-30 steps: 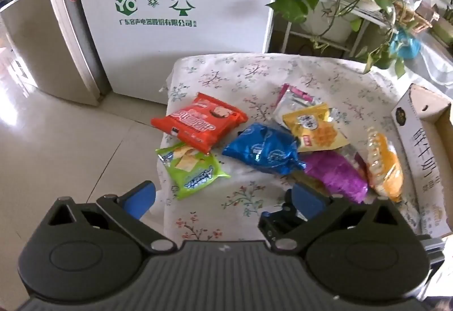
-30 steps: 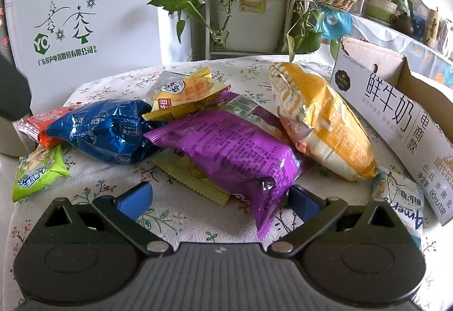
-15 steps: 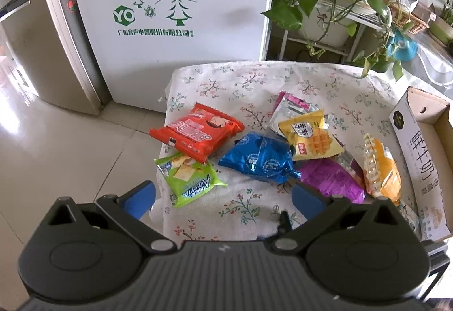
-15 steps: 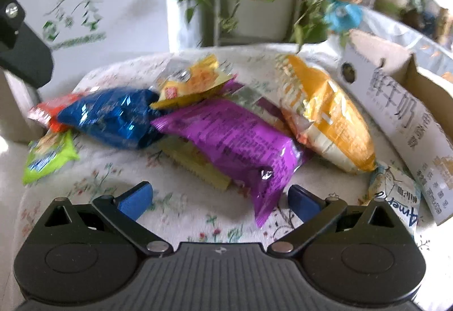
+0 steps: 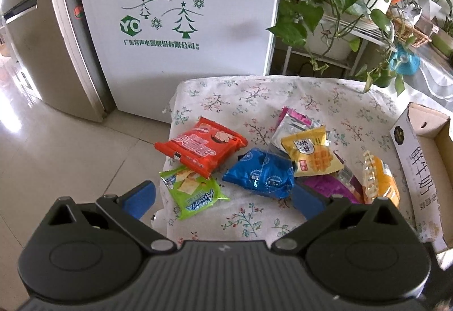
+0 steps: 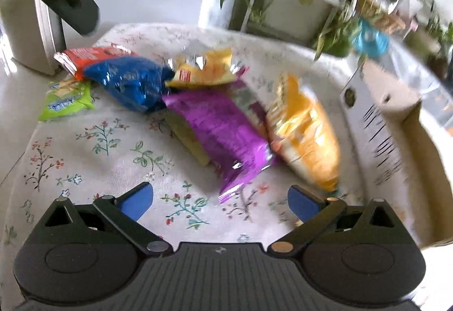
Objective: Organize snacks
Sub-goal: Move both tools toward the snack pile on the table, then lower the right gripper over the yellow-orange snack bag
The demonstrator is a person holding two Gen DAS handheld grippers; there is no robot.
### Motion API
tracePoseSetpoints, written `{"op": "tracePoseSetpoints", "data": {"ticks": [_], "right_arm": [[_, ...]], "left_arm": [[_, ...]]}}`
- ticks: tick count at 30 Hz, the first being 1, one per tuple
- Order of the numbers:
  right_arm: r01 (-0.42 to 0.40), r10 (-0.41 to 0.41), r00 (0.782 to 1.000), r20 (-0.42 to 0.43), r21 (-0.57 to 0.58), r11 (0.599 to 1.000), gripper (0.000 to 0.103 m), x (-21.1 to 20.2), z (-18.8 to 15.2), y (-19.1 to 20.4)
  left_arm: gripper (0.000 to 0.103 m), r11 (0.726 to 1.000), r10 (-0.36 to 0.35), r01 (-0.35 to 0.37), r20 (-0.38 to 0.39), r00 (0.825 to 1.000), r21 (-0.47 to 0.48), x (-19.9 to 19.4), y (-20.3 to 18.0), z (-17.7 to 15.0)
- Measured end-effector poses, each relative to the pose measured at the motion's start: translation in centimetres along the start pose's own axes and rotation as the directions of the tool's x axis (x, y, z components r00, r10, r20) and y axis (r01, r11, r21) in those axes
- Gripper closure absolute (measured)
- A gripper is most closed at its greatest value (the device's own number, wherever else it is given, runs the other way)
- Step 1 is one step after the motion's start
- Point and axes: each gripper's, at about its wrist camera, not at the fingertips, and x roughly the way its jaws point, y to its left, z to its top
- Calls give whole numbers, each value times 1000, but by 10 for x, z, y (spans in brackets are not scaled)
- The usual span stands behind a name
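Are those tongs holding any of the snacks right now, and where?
No. Both the left tongs and the right tongs are open and hold nothing; the snacks, like the purple bag, lie on the table.

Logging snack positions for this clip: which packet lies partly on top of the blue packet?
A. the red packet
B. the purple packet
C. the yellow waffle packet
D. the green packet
C: in the left wrist view the yellow waffle packet overlaps the upper right edge of the blue packet, while the green, red and purple packets lie beside it or under its edges.
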Motion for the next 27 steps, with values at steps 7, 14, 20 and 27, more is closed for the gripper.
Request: {"op": "tracePoseSetpoints", "data": {"ticks": [7,14,20,27], "right_arm": [[-106,105,994,13,68,992,0,-30,8,-28],[-91,89,996,23,149,985,0,-46,31,-61],[-79,88,996,-19,296,952,0,-34,48,-86],[-51,62,998,-25,328,943,0,-22,58,-88]], "left_arm": [[1,998,59,-60,17,998,19,-1,-3,2],[1,996,80,-81,9,997,40,1,-8,0],[1,993,108,-107,-15,994,51,10,-10,-1],[1,992,109,-106,-45,993,70,19,-17,-5]]}}
